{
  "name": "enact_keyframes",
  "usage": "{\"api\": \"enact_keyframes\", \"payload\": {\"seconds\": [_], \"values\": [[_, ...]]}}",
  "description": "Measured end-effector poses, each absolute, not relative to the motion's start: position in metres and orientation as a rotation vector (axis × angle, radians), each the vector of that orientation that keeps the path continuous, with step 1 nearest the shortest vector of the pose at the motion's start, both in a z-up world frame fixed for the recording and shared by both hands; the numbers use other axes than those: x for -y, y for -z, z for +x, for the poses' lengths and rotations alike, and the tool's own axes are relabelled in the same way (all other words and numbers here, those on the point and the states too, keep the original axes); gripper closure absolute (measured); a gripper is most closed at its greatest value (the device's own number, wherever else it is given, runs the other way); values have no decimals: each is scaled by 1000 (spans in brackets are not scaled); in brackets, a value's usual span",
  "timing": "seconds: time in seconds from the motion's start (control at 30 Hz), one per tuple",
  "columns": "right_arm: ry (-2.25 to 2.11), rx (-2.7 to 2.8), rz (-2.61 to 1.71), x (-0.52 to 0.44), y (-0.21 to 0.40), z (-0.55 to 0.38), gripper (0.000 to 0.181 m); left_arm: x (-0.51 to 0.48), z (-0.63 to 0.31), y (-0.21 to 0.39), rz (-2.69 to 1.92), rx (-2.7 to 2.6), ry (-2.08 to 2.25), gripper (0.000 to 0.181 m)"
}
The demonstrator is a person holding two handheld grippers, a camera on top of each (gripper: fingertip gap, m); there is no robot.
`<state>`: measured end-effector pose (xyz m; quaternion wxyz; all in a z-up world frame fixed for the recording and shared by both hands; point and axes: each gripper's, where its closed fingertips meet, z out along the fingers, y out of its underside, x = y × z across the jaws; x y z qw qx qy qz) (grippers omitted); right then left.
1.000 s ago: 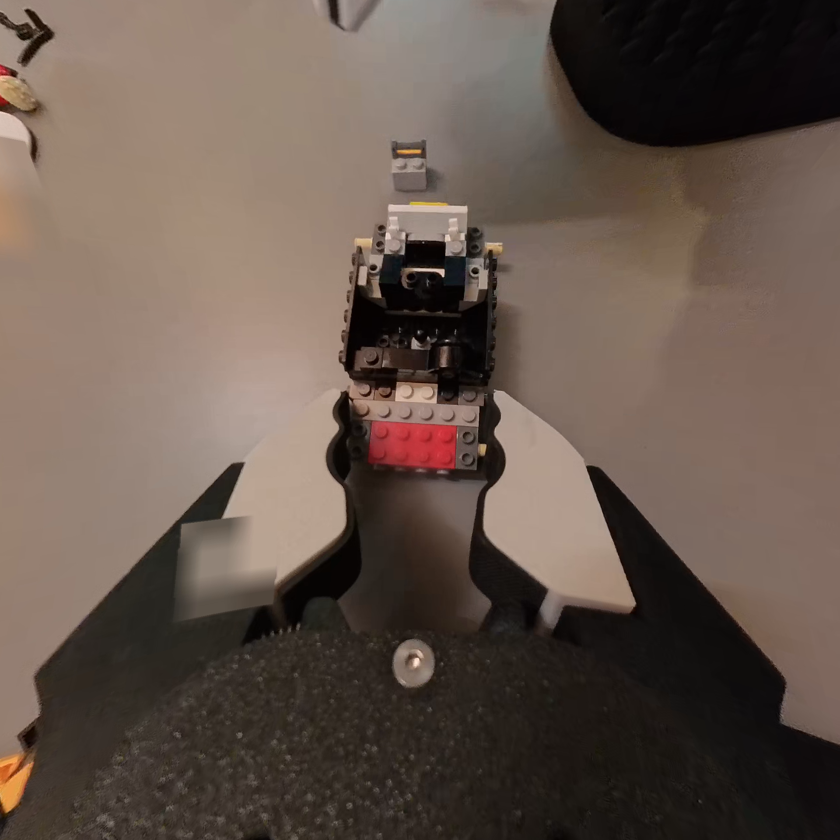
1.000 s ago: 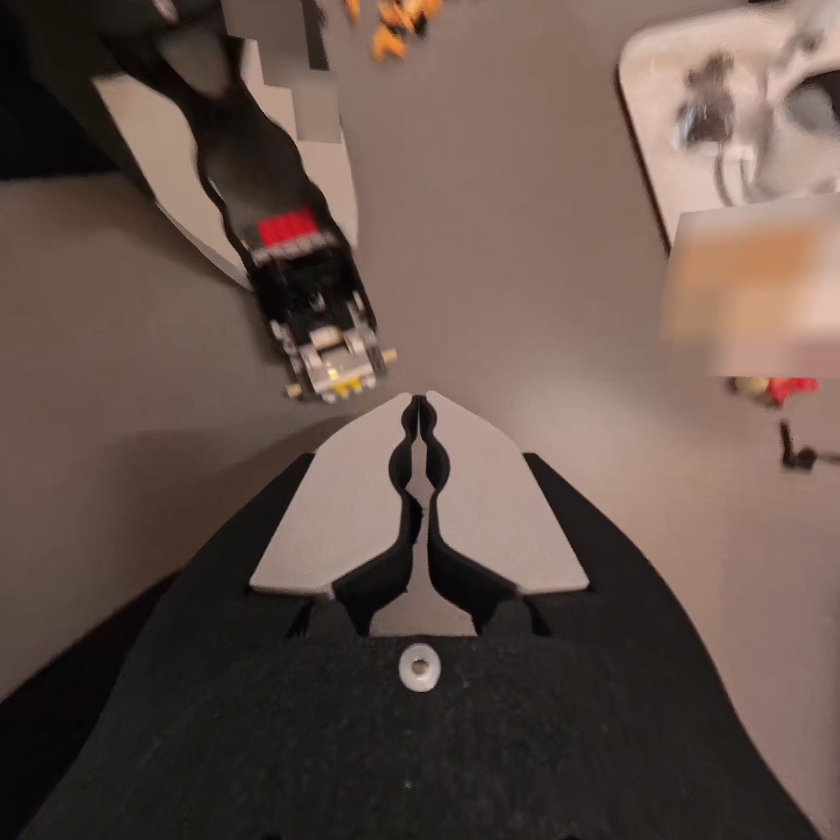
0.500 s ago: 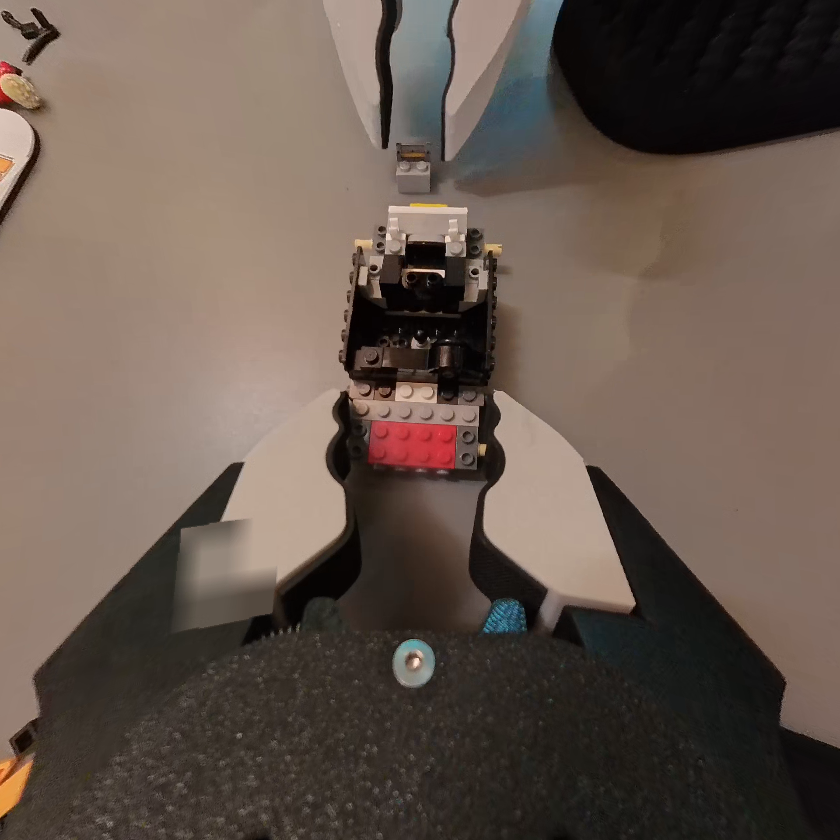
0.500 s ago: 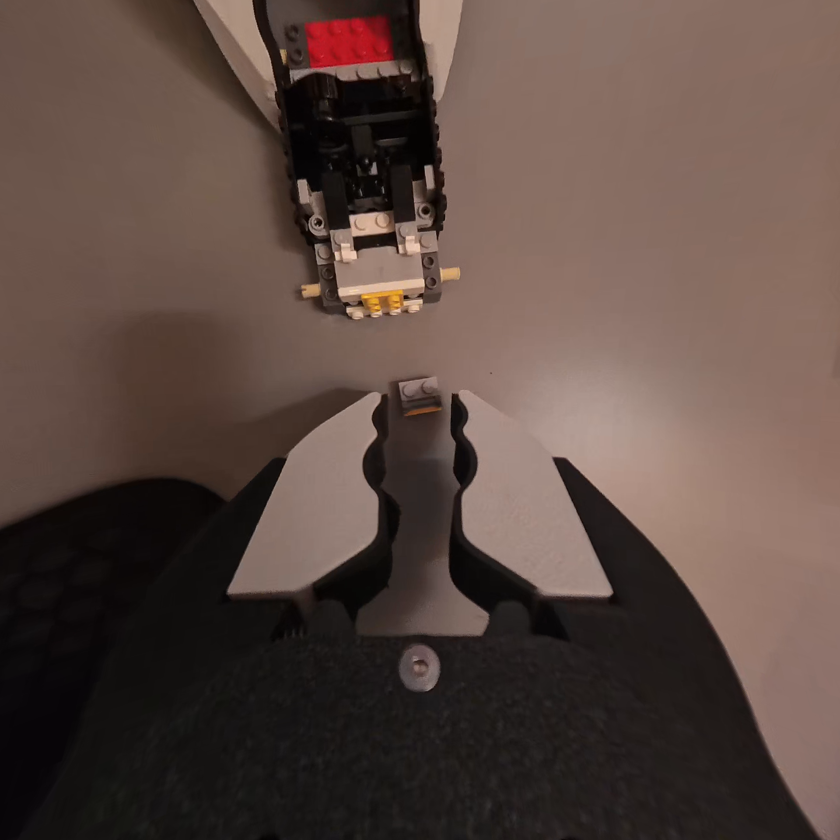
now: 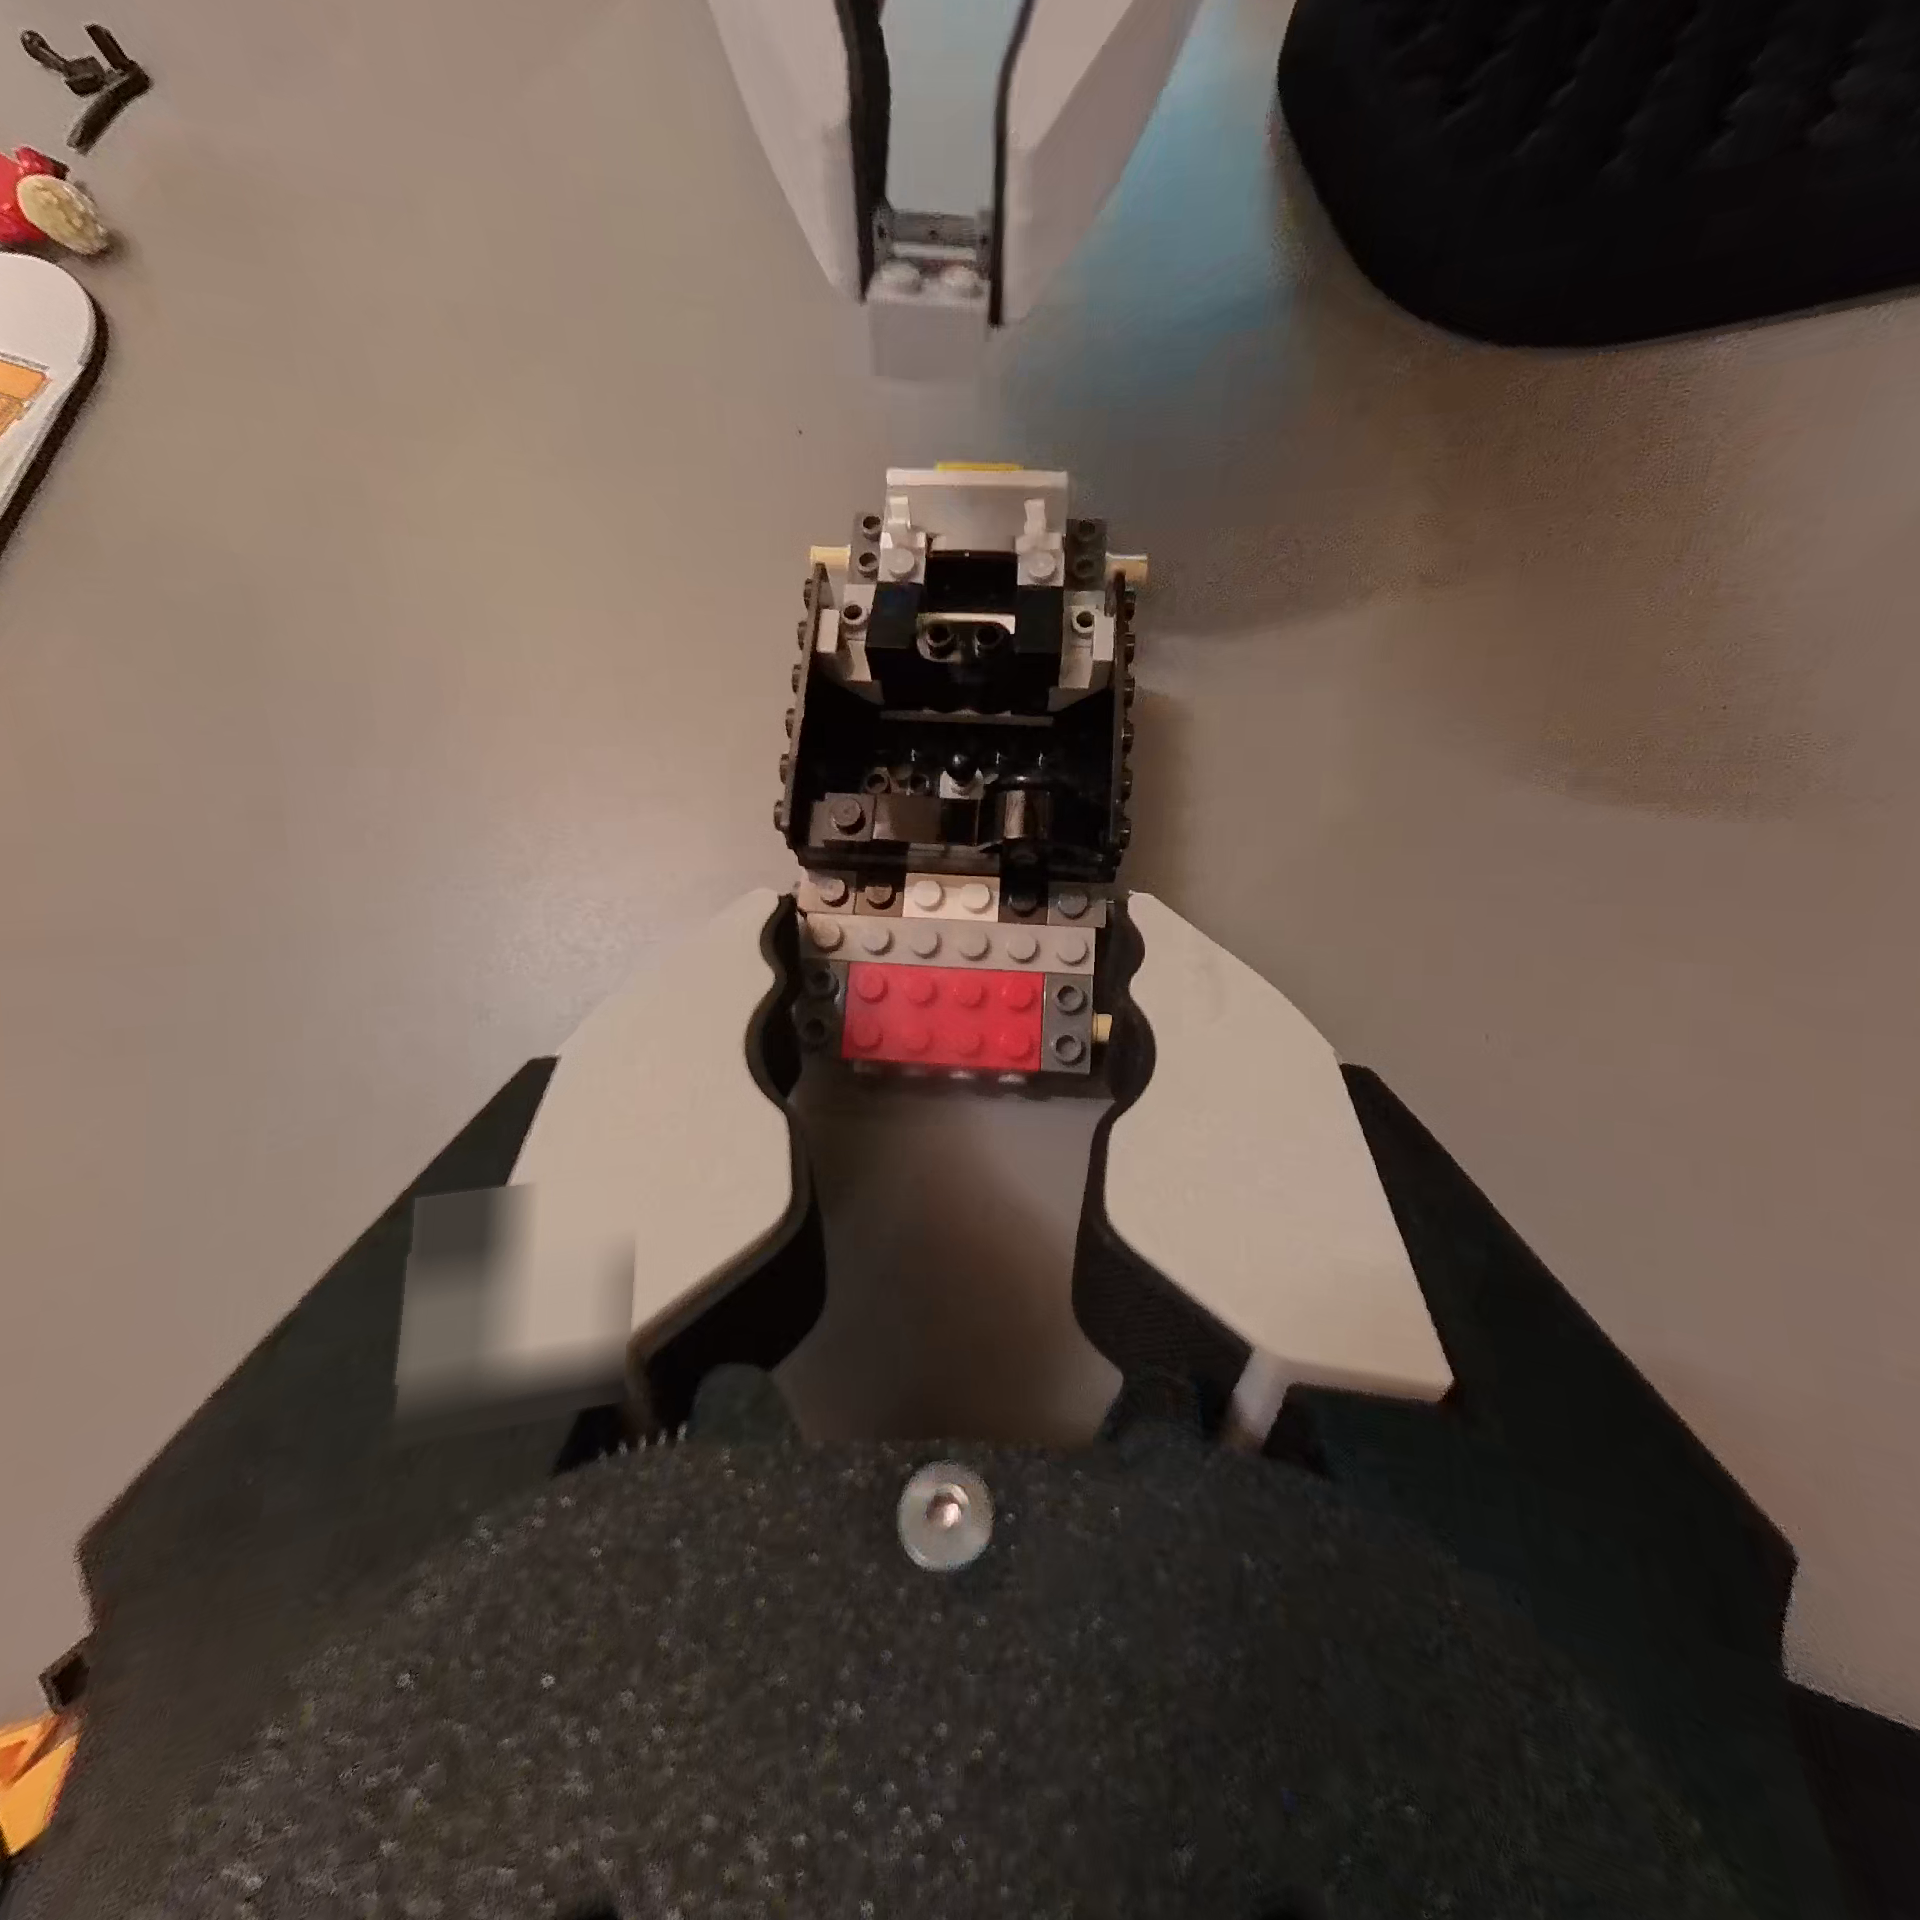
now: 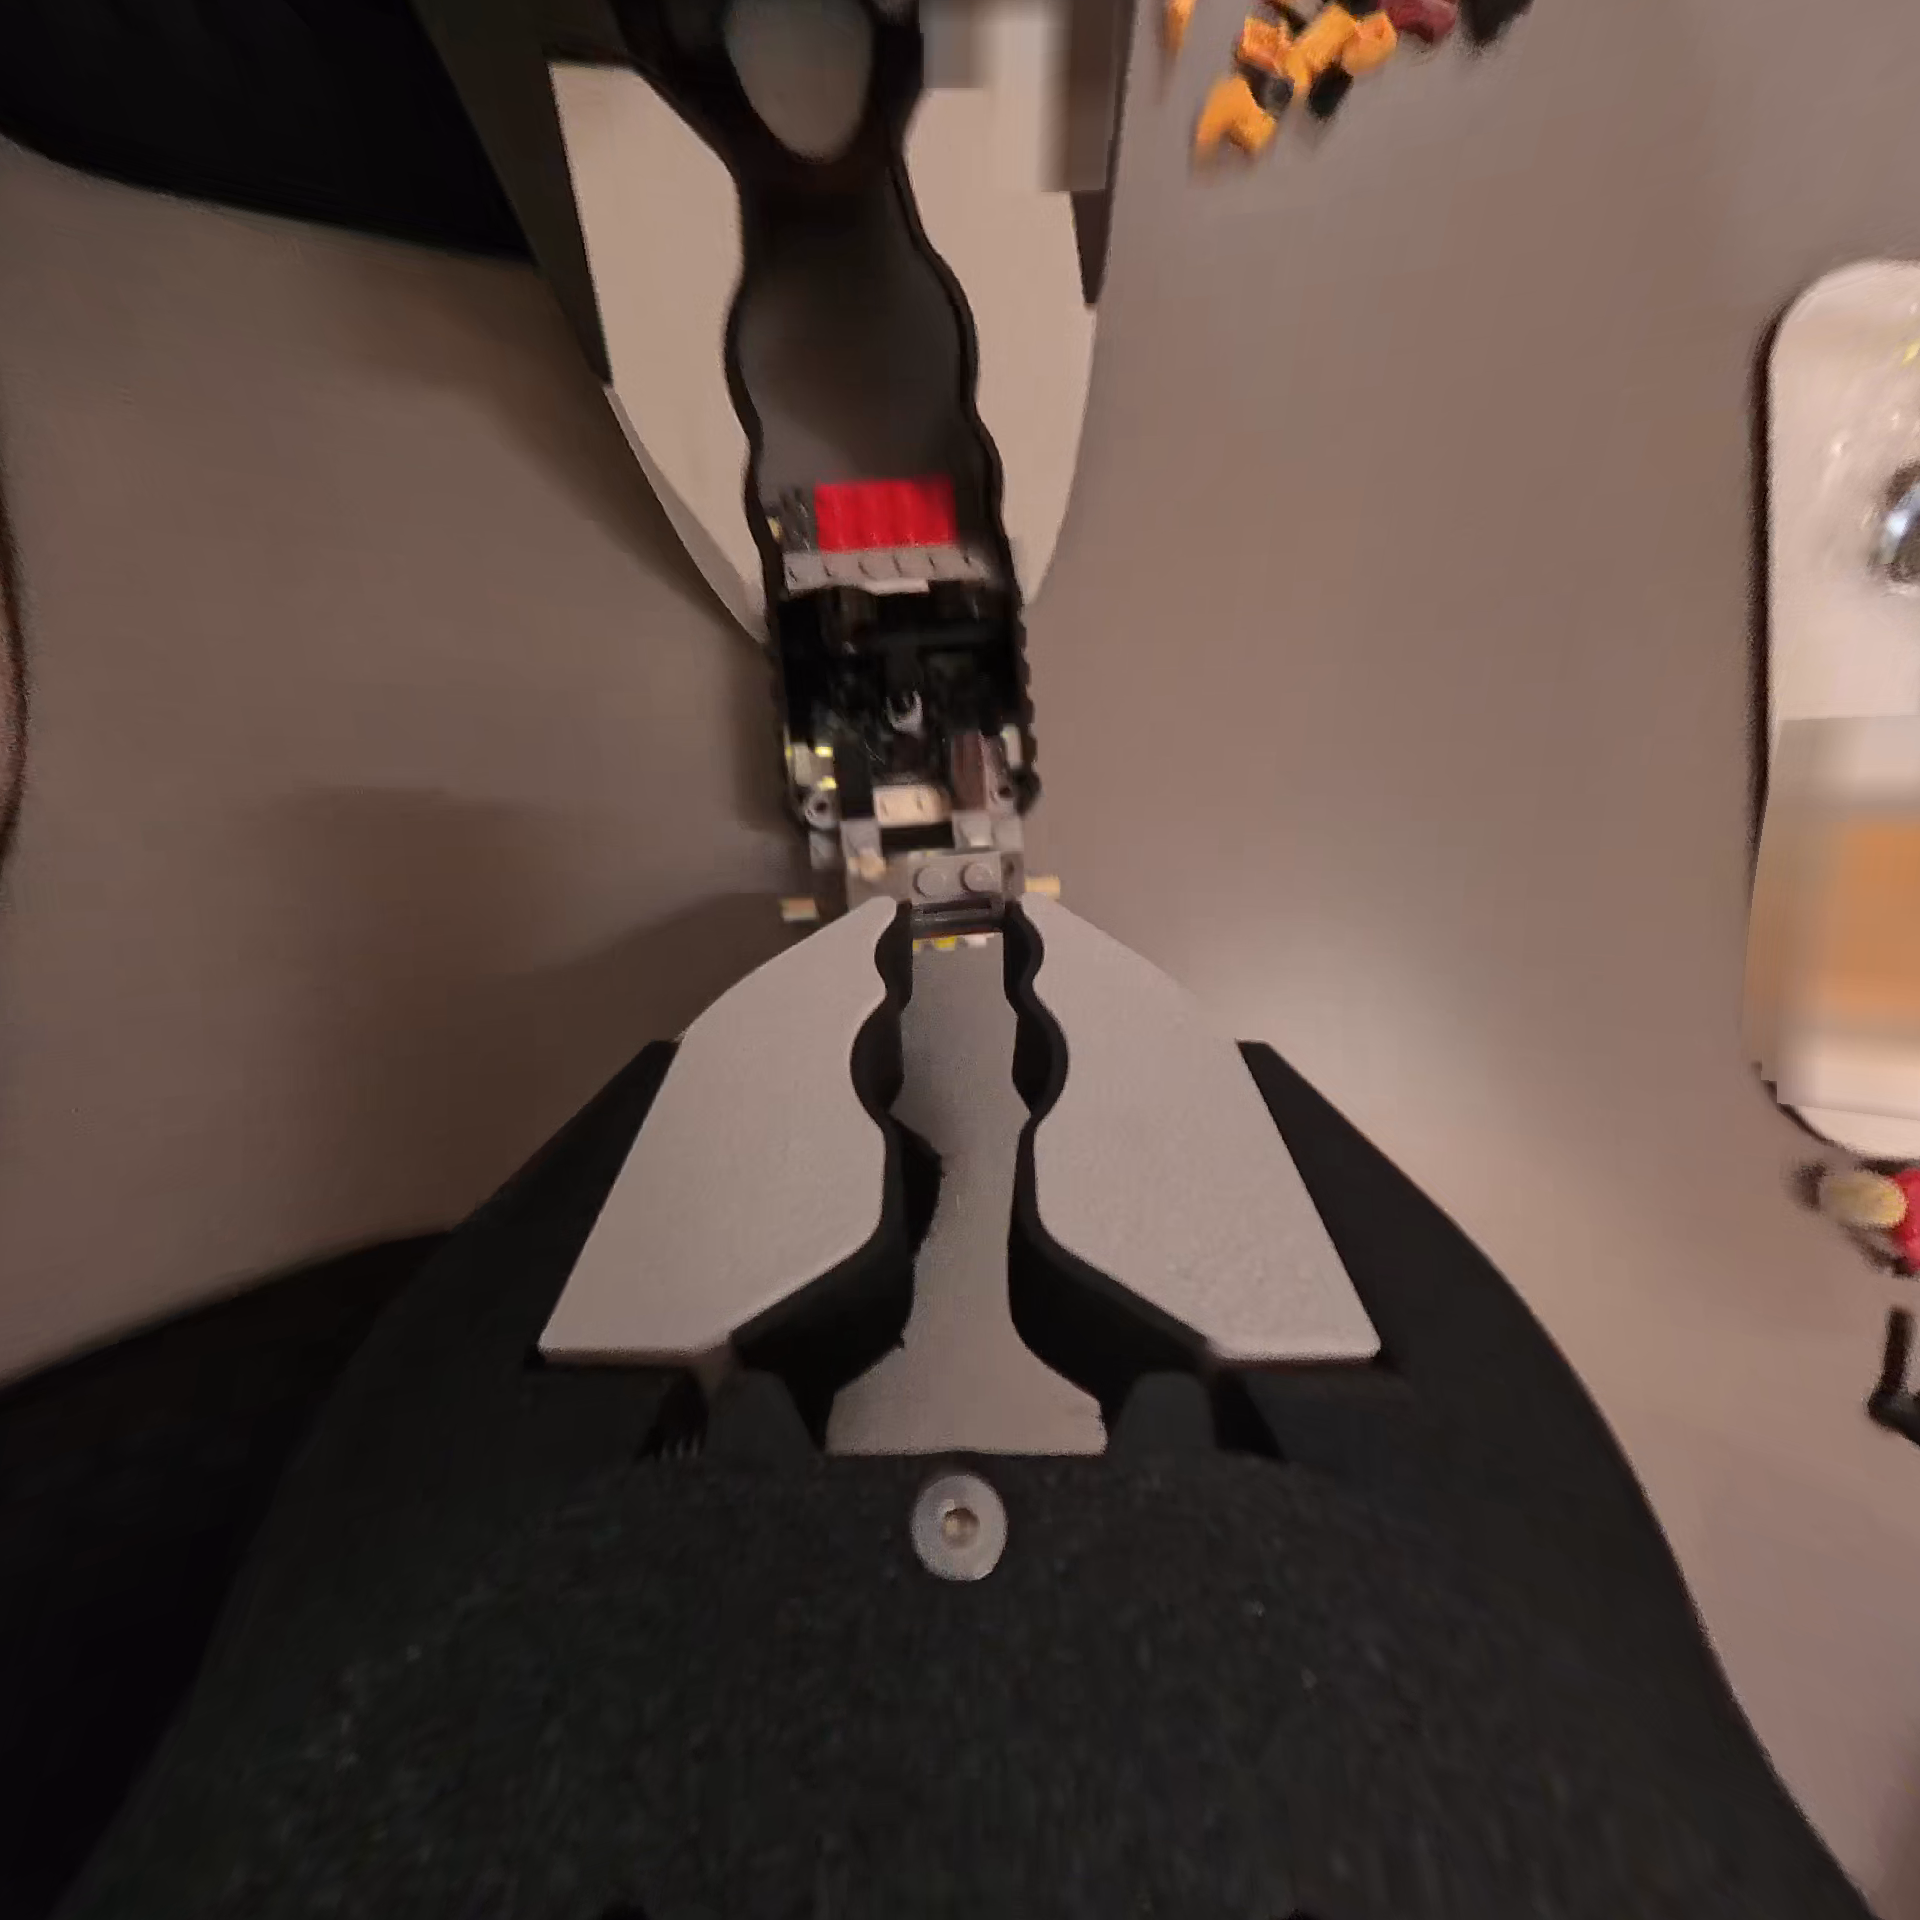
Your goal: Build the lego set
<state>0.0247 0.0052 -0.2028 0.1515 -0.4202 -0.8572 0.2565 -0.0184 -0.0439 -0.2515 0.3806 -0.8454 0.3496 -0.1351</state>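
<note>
1. My left gripper (image 5: pixel 951 997) held the lego model (image 5: pixel 956 748) by its rear end, the jaws closed on the block with the red plate (image 5: pixel 943 1021); the model sat on the grey desk (image 5: pixel 416 623).
2. My right gripper (image 6: pixel 956 914) was clamped narrowly on a small grey brick (image 6: pixel 958 881), gripping it at the fingertips.
3. That brick hung just beyond the model's front end, the end farthest from the red plate. In the left wrist view it stood clear of the model (image 5: pixel 928 301); in the blurred right wrist view it overlapped the front, so I could not tell whether it touched.
4. Off to the left of the model, seen from its rear, a small red and cream piece (image 5: pixel 47 203) and a black piece (image 5: pixel 88 83) lay near a white tray (image 5: pixel 42 364).
5. To the right of the model's front lay a black padded object (image 5: pixel 1610 156).
6. Past the model's rear end in the right wrist view, loose orange and yellow pieces (image 6: pixel 1288 62) lay scattered.
</note>
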Motion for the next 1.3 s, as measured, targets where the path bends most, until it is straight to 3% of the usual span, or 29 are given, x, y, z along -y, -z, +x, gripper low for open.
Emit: {"api": "enact_keyframes", "payload": {"seconds": [1.3], "values": [[-215, 2904, -1360, 12, 226, 21, 165, 45, -18, 252, -2178, -890, 325, 125]]}}
